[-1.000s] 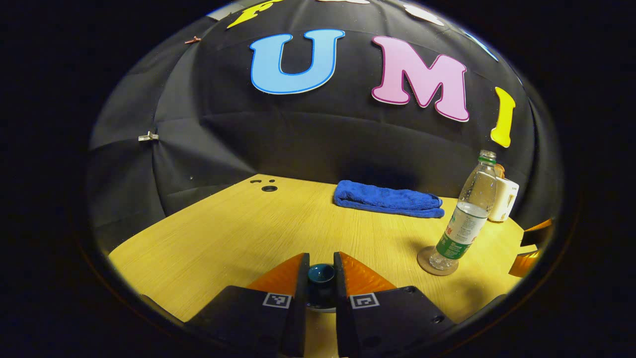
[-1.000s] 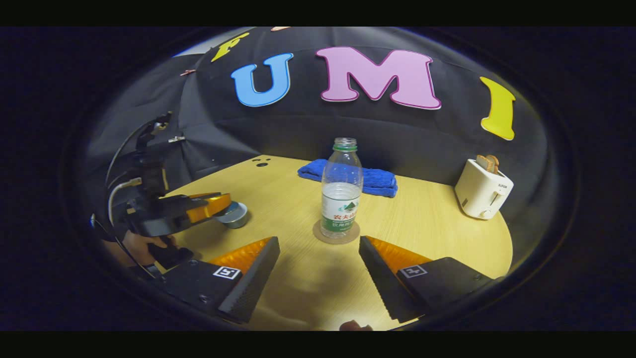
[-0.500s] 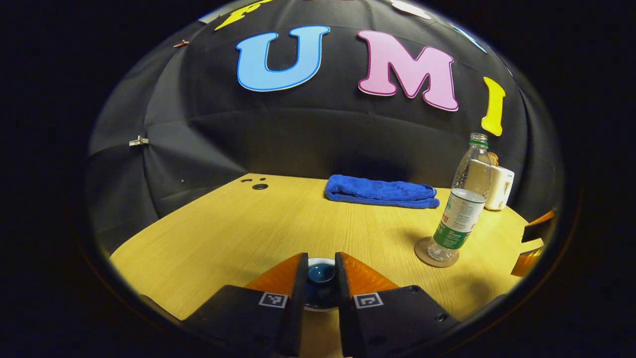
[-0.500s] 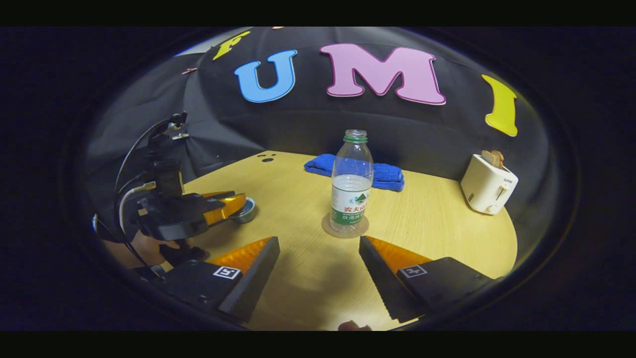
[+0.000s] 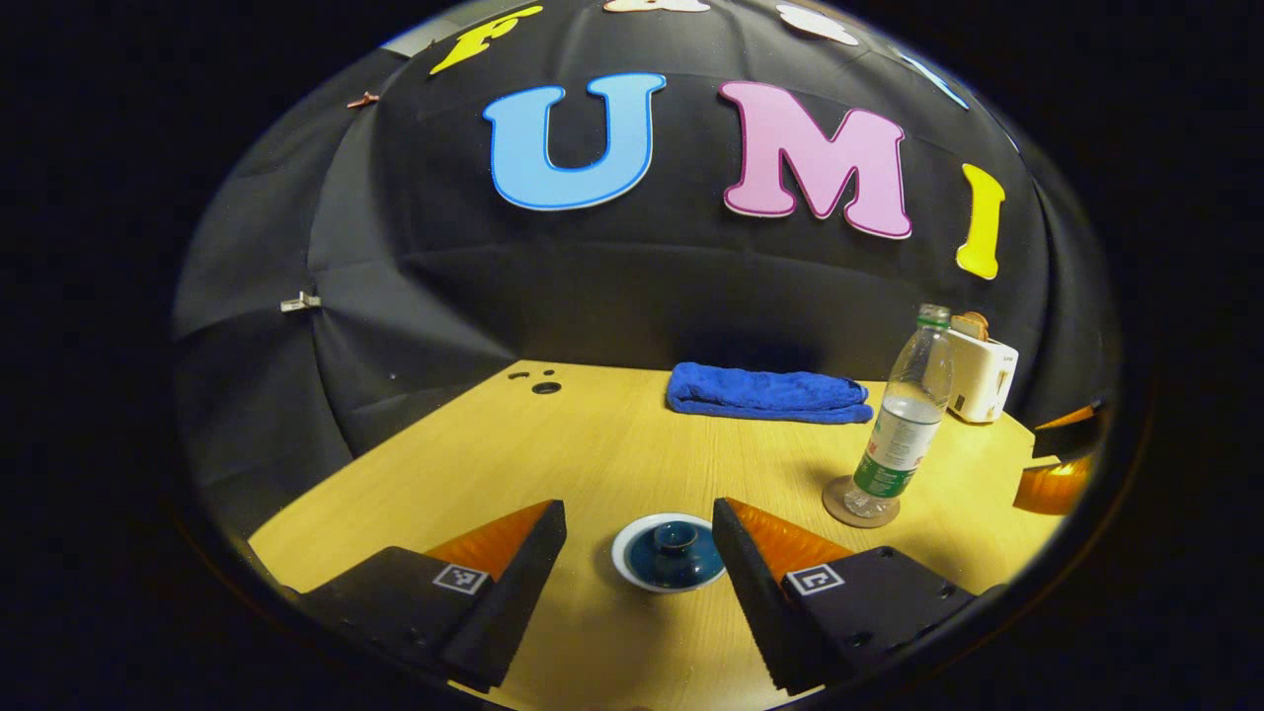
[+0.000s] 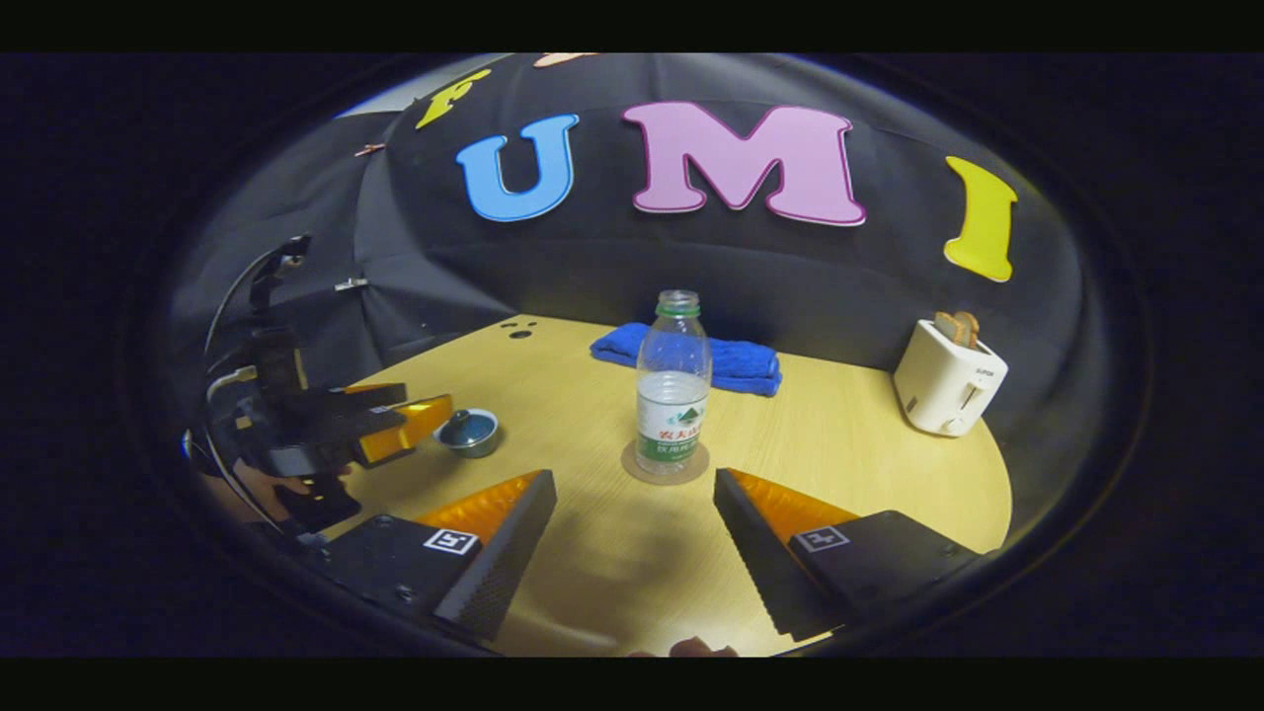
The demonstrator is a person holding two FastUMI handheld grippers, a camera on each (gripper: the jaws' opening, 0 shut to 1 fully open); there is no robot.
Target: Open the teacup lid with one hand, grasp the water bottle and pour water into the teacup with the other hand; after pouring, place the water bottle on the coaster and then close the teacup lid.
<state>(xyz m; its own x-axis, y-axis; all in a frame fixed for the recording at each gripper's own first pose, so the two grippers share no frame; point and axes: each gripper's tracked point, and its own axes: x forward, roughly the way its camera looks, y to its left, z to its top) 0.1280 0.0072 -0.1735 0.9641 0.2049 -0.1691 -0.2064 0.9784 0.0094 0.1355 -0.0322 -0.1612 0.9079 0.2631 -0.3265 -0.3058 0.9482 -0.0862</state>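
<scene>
Sitting under it all, table (image 5: 513,454): big, round and made of yellow wood.
Towel (image 5: 768,393): blue and folded, at the far side of the table near the wall.
Toaster (image 6: 950,380): white, with bread poking out, far off to the right.
Bottle (image 6: 671,383): clear, no cap, some water inside. It stands up straight on the coaster.
Coaster (image 6: 665,464): a small round mat under the bottle.
Right gripper (image 6: 632,513): jaws spread wide, holding nothing, pointing at the bottle but not touching it.
Left gripper (image 5: 637,553): jaws spread wide, one on each side of the cup, not touching it.
Cup (image 5: 668,551): small, on the table, with its dark blue lid (image 5: 675,538) on top.
</scene>
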